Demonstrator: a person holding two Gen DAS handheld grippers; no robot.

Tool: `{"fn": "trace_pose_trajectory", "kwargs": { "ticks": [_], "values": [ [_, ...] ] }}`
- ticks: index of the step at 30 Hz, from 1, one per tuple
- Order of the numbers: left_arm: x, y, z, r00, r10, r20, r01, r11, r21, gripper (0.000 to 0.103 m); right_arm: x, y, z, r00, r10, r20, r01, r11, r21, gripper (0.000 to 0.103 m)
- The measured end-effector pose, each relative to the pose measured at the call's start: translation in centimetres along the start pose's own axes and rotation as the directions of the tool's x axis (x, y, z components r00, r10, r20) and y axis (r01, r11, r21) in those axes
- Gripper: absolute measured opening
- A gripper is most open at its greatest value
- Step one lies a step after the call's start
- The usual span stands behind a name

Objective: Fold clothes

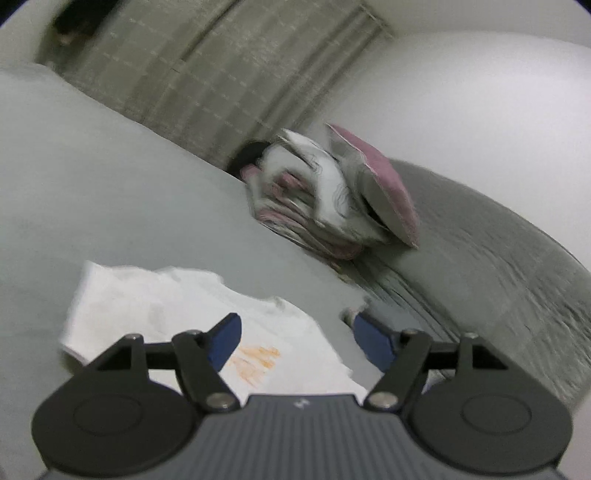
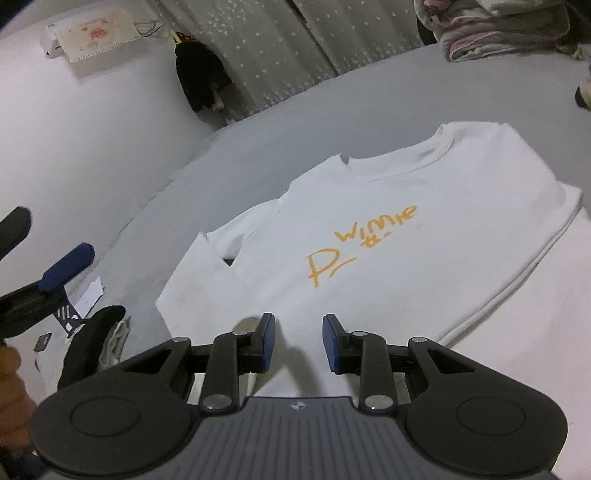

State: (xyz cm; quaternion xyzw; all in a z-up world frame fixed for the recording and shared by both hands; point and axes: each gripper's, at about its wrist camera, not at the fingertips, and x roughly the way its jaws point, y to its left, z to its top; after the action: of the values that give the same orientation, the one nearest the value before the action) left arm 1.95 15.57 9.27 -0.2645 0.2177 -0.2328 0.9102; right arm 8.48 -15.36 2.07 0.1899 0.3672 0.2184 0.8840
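Note:
A white sweatshirt [image 2: 388,236] with orange lettering lies flat on the grey bed, collar away from me, its left sleeve folded across the body. My right gripper [image 2: 298,341] is open over the shirt's lower hem, holding nothing. My left gripper [image 1: 295,341] is open and empty above the same white shirt [image 1: 177,314], which shows an orange print between the fingers. The left gripper also shows in the right wrist view [image 2: 66,267] at the far left, off the shirt.
The grey bed surface [image 2: 155,192] spreads around the shirt. A pile of folded pink and white clothes [image 1: 325,199] lies at the far edge, also visible in the right wrist view [image 2: 495,33]. Patterned curtains [image 2: 295,48] and a dark hanging item [image 2: 199,77] stand behind.

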Motion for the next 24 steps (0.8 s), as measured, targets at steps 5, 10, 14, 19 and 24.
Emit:
{"fn": "trace_pose_trajectory", "kwargs": {
  "ticks": [5,10,14,19,24],
  "values": [
    [-1.8,6.1,2.5,0.993,0.116,0.020,-0.109,0.967,-0.231,0.070,-0.2,-0.4,0.2,0.999,0.052,0.007,-0.053,0.997,0.055,0.032],
    [-1.0,8.2,2.6,0.986,0.161,-0.035,-0.164,0.945,-0.281,0.070,-0.2,-1.1,0.1,0.993,0.117,0.028,-0.120,0.983,0.140,0.038],
    [0.1,8.0,2.0,0.980,0.185,-0.078,-0.198,0.949,-0.245,0.070,0.3,-0.8,-0.2,0.993,0.114,0.004,-0.113,0.983,0.143,0.038],
    [0.8,6.4,1.5,0.962,0.254,-0.095,-0.267,0.951,-0.158,0.070,1.2,0.9,-1.2,0.993,0.115,-0.022,-0.114,0.992,0.047,0.022],
    [1.1,6.6,1.5,0.950,0.292,-0.110,-0.306,0.941,-0.145,0.070,0.0,2.5,-0.1,0.985,0.171,0.001,-0.171,0.985,0.003,0.008]
  ]
}}
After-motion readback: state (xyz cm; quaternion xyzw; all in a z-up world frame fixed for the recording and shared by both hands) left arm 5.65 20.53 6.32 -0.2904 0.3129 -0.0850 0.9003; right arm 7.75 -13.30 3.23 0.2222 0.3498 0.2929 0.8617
